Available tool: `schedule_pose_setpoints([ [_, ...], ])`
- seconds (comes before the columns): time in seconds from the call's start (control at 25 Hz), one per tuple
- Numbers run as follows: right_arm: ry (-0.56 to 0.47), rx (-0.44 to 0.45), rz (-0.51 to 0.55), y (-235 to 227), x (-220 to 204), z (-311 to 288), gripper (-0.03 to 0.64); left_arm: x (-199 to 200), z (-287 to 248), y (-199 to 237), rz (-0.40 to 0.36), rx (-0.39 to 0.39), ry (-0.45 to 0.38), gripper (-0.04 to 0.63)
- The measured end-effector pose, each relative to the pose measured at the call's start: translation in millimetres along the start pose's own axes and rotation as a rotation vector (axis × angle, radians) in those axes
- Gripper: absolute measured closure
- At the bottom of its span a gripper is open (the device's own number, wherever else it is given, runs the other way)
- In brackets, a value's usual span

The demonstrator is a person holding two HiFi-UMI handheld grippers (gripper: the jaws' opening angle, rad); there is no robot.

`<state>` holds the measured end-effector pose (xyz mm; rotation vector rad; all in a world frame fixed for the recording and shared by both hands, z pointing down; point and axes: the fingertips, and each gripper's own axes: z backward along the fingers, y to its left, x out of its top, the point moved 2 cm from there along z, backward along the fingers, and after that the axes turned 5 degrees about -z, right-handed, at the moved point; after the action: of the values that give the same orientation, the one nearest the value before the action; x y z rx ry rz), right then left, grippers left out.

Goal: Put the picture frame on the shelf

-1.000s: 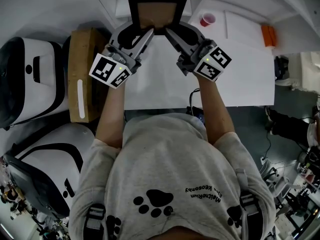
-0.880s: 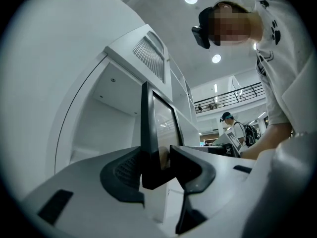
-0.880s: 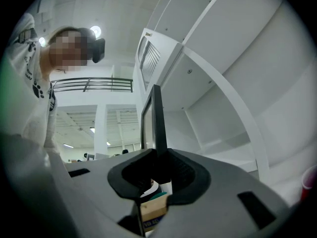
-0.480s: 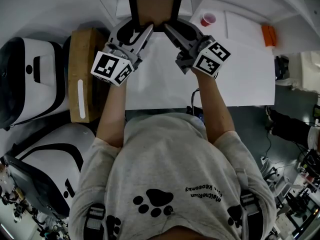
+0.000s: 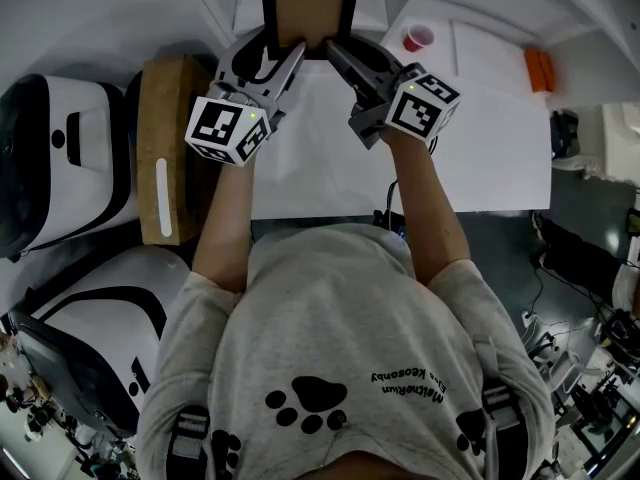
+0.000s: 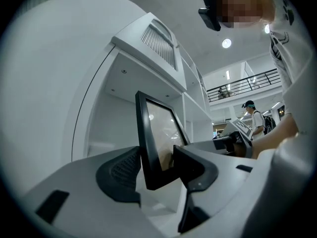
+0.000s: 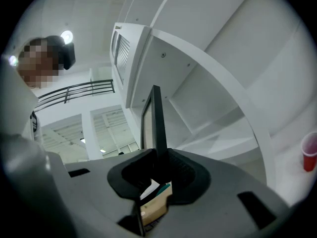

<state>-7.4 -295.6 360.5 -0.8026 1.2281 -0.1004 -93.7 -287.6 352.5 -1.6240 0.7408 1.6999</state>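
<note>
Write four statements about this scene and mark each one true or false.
1. The right tool is clamped on the picture frame. True.
2. The left tool has nothing between its jaws. False: a lower corner of the picture frame stands between its jaws, which have just been opening and no longer press on it.
3. A red cup stands on the white table, to the right of the frame. True.
4. The picture frame lies flat on the table. False: it is upright, as both gripper views show.
</note>
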Motion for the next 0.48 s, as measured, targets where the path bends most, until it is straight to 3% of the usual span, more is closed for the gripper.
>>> schedule_pose_setpoints([
  [0.28,0.014,-0.019,-0.104,-8.1,2.4,-1.8,0.517,-1.5,-6.3,3.8,-0.047,0.013,0.031,0.387],
  [0.48,0.037,-0.031,-0.152,-16.9,0.2,-2.9,0.517,-8.4,-9.9,6.0,-0.034,0.021,0.043,0.383],
])
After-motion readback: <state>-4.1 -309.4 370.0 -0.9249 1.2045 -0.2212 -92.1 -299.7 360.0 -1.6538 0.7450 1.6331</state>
